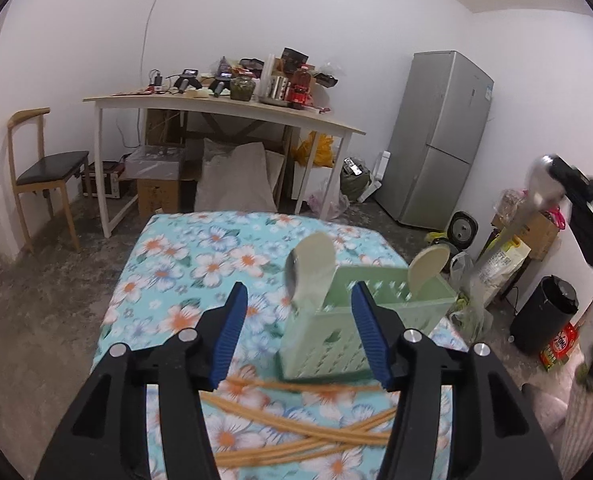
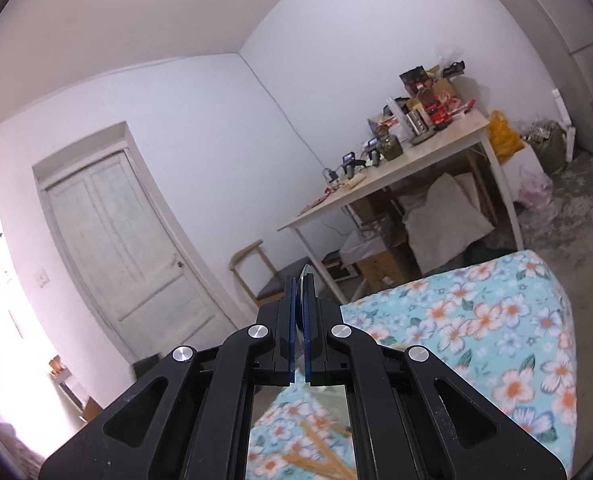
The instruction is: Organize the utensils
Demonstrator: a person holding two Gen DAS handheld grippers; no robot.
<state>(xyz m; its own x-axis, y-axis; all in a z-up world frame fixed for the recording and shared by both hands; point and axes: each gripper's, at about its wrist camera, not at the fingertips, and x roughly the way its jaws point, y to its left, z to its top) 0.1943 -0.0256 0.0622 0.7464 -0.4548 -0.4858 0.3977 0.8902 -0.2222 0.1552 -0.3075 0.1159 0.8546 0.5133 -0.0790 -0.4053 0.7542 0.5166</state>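
A pale green slotted caddy (image 1: 336, 336) stands on the floral tablecloth (image 1: 184, 256). In it are a cream spoon (image 1: 316, 252), a metal spoon (image 1: 291, 280) beside that one, and a second cream spoon (image 1: 426, 268) at the right end. Several wooden chopsticks (image 1: 308, 432) lie loose in front of the caddy. My left gripper (image 1: 298, 292) is open just short of the caddy, its blue pads touching nothing. At the far right my right gripper (image 1: 564, 184) is raised and shut on a metal spoon (image 1: 540, 180). In the right wrist view that spoon (image 2: 306, 276) shows edge-on between the pads of the right gripper (image 2: 301, 284).
Beyond the table are a cluttered white desk (image 1: 224, 108), a wooden chair (image 1: 44, 168) and a grey fridge (image 1: 440, 136). A black bin (image 1: 544, 312) and bags stand on the floor to the right. A white door (image 2: 124, 240) is on the left wall.
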